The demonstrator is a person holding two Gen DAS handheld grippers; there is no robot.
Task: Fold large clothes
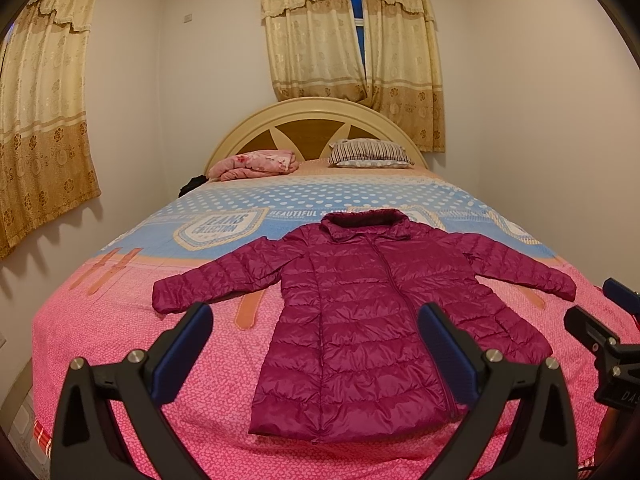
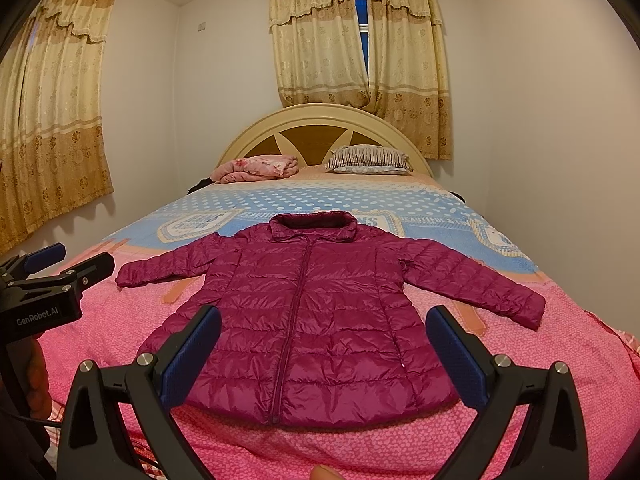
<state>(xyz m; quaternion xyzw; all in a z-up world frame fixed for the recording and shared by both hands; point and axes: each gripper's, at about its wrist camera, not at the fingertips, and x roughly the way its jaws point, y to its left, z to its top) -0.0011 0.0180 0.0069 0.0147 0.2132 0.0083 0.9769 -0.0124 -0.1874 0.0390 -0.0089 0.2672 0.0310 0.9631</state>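
- Your magenta quilted jacket (image 1: 360, 312) lies flat on the bed, front side up, zipped closed, with its collar (image 2: 313, 222) pointing to 12 o'clock toward the headboard and its hem toward 6 o'clock, nearest you.
- Both sleeves are spread out: one sleeve (image 1: 208, 280) reaches to about 9 o'clock, the other sleeve (image 2: 480, 284) to about 3 o'clock, each resting flat on the cover.
- Your left gripper (image 1: 316, 344) hovers above the foot of the bed with its jaws wide apart and nothing between them; its blue pads (image 1: 180, 356) frame the jacket's lower half in its own view.
- Your right gripper (image 2: 324, 348) is likewise spread wide and holding nothing, with its blue pads (image 2: 460, 356) on either side of the jacket's hem area.
- In the right wrist view you see the left gripper at 9 o'clock, apart from the jacket; in the left wrist view the right gripper shows at 3 o'clock near the sleeve cuff.
- The bed cover (image 1: 120, 340) is pink under the jacket and turns blue with white dots toward 12 o'clock.
- Beyond that, at the head of the bed, a folded pink blanket (image 1: 256, 164) sits at 11 o'clock and a striped pillow (image 1: 370, 152) at 12 to 1 o'clock, both against the arched headboard (image 1: 316, 116).
- Cream and gold curtains (image 1: 352, 52) hang behind the headboard, and another curtain (image 1: 40, 120) hangs at 9 to 10 o'clock.
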